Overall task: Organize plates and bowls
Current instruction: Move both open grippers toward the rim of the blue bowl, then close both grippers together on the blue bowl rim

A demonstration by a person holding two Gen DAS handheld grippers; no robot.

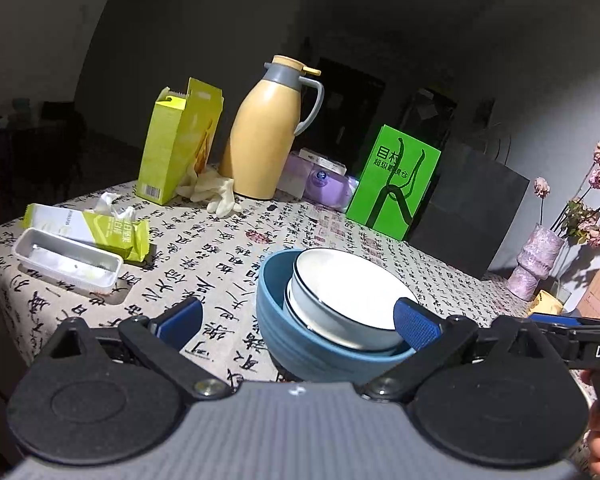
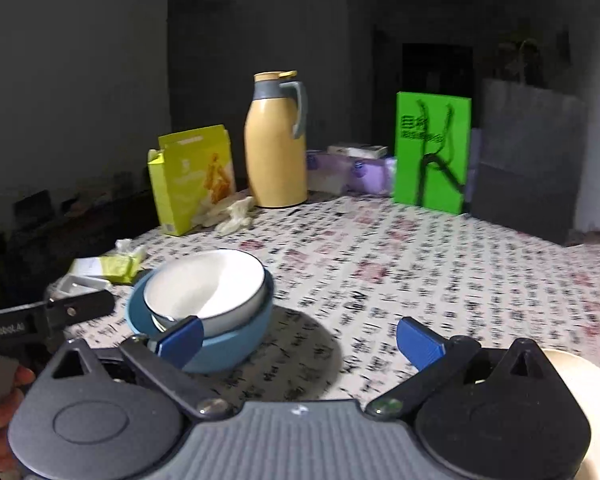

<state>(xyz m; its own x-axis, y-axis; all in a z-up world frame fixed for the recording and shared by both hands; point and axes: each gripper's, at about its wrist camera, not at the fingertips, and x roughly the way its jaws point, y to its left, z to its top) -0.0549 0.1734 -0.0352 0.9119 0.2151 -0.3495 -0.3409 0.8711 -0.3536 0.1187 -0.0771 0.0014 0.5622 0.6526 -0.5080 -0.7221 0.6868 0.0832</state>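
Nested bowls (image 1: 332, 312): rigid, glazed, slippery, breakable; grip the blue outer rim. Left gripper (image 1: 298, 320) and right gripper (image 2: 298, 340) jaws spread wide, empty.

"目标" on green box (image 1: 394, 184)

The room is dim, with grey walls (image 1: 204, 12) and a dark doorway (image 2: 436, 80) far ahead of the gripper. The table (image 2: 420, 264) has a cloth printed with black writing. Bright light falls on the wall (image 1: 556, 120) at the right.
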